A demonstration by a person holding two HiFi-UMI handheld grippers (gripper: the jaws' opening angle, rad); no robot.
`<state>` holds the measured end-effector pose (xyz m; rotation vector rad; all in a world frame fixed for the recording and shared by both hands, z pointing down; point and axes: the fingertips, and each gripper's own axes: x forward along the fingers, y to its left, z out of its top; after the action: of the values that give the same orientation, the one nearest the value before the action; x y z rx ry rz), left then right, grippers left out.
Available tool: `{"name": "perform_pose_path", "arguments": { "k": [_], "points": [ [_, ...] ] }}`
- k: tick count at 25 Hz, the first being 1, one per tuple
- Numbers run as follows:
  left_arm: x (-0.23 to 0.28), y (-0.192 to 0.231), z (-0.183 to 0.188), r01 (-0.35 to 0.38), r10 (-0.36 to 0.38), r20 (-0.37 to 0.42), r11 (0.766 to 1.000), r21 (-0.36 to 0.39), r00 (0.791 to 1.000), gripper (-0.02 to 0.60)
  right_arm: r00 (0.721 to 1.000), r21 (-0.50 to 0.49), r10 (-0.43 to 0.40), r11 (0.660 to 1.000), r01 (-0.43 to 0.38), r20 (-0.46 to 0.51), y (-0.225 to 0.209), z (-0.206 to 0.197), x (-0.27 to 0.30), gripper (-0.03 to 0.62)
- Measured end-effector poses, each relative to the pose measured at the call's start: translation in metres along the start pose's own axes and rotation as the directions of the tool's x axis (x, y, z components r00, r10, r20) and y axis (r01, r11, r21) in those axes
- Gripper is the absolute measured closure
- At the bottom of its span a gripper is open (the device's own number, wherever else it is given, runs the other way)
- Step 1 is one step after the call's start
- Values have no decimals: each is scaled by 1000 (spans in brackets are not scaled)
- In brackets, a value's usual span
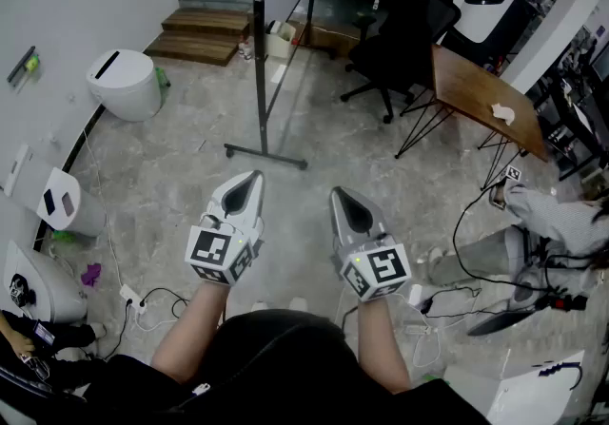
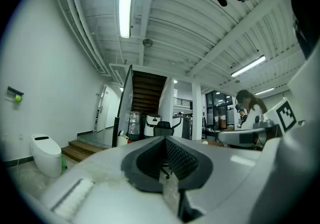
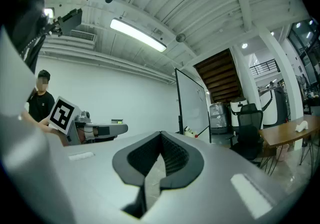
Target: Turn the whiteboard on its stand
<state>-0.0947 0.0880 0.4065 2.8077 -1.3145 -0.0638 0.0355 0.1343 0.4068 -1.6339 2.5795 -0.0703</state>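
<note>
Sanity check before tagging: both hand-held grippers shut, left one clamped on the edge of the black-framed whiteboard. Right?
Not quite. The left hand-held gripper is shut, but on nothing: the black-framed whiteboard on its stand is well ahead of it, untouched, as the head view shows. The right hand-held gripper is shut too.

I see a white lidded bin (image 1: 124,83) by the left wall, with wooden steps (image 1: 202,33) beyond it. To the right, a black office chair (image 1: 398,38) stands beside a wooden worktop (image 1: 471,90) carrying crumpled white paper (image 1: 502,113). Cables (image 1: 152,301) trail over the stone floor (image 1: 171,185).
</note>
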Motion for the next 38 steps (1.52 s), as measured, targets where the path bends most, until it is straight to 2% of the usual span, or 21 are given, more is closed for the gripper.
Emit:
{"name": "perform_pose_path", "arguments": {
  "k": [6,14,21,26,33,38],
  "points": [
    [0,-2,-6,-2,2,-11,1000,-9,1000,578,1000,-5,-4,1000,4,-20,-1,-6,-2,588],
    [-1,0,-4,-10,11,12,999,-36,1000,578,999,44,27,999,-28,20,0,-3,-9,588],
    [3,-11,-4,2,-2,8,1000,-17,1000,578,1000,61,-4,998,3,12,-13,-3,-17,588],
    [3,-14,-7,0,0,-7,1000,-2,1000,578,1000,51,6,999,-6,-1,-14,-5,-22,588],
    [13,-18,-8,-9,9,3,999,-38,1000,578,1000,44,6,999,-5,-13,-28,-9,-26,588],
    [15,-19,-12,-28,28,-9,999,-33,1000,578,1000,40,22,999,-21,-12,-34,-9,-25,588]
  ]
}}
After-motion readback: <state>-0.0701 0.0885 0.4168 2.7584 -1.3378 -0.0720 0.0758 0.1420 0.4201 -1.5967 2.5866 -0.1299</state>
